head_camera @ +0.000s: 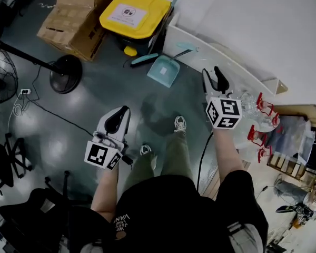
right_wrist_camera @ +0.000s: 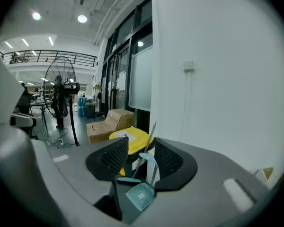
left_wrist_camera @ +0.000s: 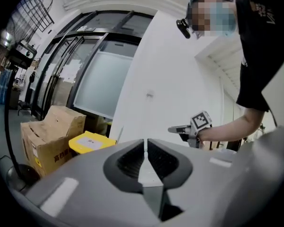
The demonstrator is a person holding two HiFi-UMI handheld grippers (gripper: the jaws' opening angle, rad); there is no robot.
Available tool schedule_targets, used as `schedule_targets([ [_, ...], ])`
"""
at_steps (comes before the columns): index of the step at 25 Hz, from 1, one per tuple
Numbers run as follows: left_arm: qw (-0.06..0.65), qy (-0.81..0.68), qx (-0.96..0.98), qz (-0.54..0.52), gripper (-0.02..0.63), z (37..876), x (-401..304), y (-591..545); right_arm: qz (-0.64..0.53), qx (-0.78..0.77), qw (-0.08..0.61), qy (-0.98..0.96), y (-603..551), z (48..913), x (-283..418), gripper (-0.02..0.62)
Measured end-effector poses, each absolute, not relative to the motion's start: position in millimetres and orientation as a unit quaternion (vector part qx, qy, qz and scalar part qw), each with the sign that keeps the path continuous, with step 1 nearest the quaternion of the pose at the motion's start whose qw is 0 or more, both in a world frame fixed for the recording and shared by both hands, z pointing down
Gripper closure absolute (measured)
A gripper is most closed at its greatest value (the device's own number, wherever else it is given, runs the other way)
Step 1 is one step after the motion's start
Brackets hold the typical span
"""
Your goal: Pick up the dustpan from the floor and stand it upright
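Teal plastic dustpan (head_camera: pixel 164 70) stands handle-up on the floor by the white wall, well apart from my clenched, empty left tongs (head_camera: pixel 121 114) and released right tongs (head_camera: pixel 211 74); task looks done, next just confirm balance.

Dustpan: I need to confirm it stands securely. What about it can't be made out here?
- Head view: dustpan seen from steeply above; its lean is unclear.
- Right gripper view: its bottom edge is hidden by the right hand-held gripper.
- Left gripper view: out of sight behind the left hand-held gripper.
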State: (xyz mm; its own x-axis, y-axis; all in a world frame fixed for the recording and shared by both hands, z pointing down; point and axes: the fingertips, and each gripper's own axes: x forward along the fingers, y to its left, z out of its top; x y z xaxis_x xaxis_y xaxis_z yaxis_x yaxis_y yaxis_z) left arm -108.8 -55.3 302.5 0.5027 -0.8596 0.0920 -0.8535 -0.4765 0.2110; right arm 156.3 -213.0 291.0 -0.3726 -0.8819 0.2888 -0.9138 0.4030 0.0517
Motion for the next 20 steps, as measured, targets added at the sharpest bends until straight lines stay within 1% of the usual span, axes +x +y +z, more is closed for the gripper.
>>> schedule_targets([
  [1,0.115,-0.493,0.863,-0.016,0.532,297.8,-105.9,-52.1,0.060,0.546,0.128,-0.826,-203.7,284.2,157.3,0.429],
  [3,0.114,-0.480,0.870,-0.020,0.532,288.9,-98.5,-44.2,0.061,0.551,0.112,-0.825,-183.9,271.5,159.6,0.527],
  [4,0.112,-0.473,0.874,-0.021,0.532,284.8,-95.0,-40.4,0.061,0.552,0.104,-0.825,-174.2,265.5,160.6,0.548],
  [6,0.108,-0.461,0.880,-0.022,0.532,277.3,-90.8,-33.6,0.061,0.553,0.091,-0.826,-155.5,255.1,161.4,0.551],
  [8,0.103,-0.454,0.885,-0.025,0.532,269.3,-90.8,-28.0,0.062,0.554,0.082,-0.826,-136.5,247.2,160.4,0.572],
  [12,0.087,-0.447,0.890,-0.025,0.532,251.9,-94.2,-19.3,0.067,0.548,0.074,-0.830,-99.5,238.7,151.1,0.592],
  [20,0.074,-0.424,0.903,-0.015,0.540,236.6,-93.1,9.4,0.120,0.549,0.025,-0.827,-39.1,235.5,133.7,0.592],
])
